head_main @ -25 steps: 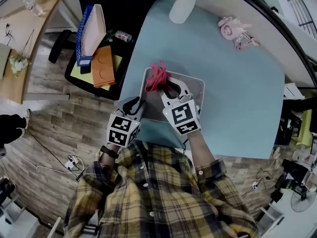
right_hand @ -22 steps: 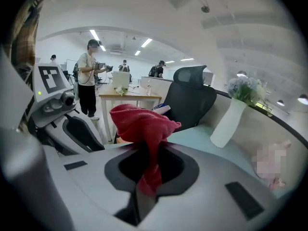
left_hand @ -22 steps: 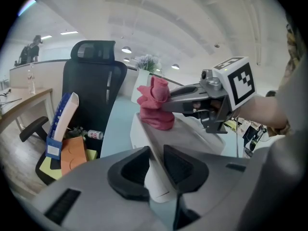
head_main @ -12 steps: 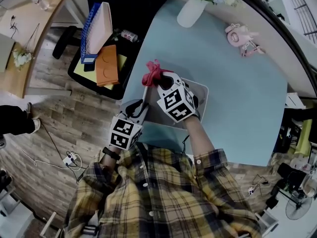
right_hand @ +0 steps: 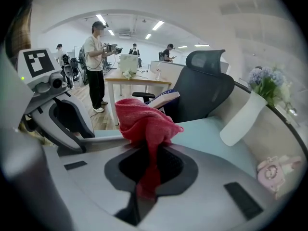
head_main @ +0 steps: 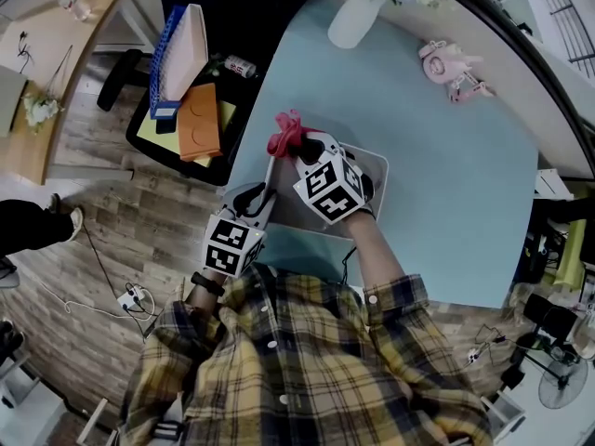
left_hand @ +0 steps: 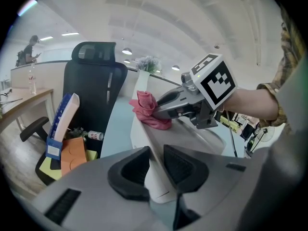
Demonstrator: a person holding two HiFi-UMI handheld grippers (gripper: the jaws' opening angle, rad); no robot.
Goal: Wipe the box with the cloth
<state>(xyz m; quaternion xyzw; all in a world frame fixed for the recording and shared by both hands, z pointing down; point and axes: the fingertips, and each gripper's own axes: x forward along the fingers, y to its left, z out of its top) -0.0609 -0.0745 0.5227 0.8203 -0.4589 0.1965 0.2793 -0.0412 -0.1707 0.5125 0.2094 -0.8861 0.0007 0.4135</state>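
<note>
The white box [head_main: 373, 169] lies on the light blue table [head_main: 446, 184]. My left gripper [head_main: 261, 196] is shut on its near left wall; in the left gripper view the thin wall [left_hand: 161, 146] runs between the dark pads [left_hand: 180, 163]. A red cloth [head_main: 285, 131] is bunched at the box's far left corner, and my right gripper [head_main: 301, 147] is shut on it. In the right gripper view the cloth [right_hand: 144, 121] rises out of the jaws [right_hand: 150, 166] and hides the box beneath. The left gripper view shows the cloth [left_hand: 147, 110] pressed on the rim.
A white vase with flowers [head_main: 357, 14] and a pink toy [head_main: 444, 62] stand at the table's far side. Left of the table a black chair [head_main: 181, 110] carries folders and a can. Several people stand far off in the right gripper view.
My right gripper has sunk and rolled, carrying the red cloth left along the box's far rim to the corner. The left gripper has kept its grip and place.
</note>
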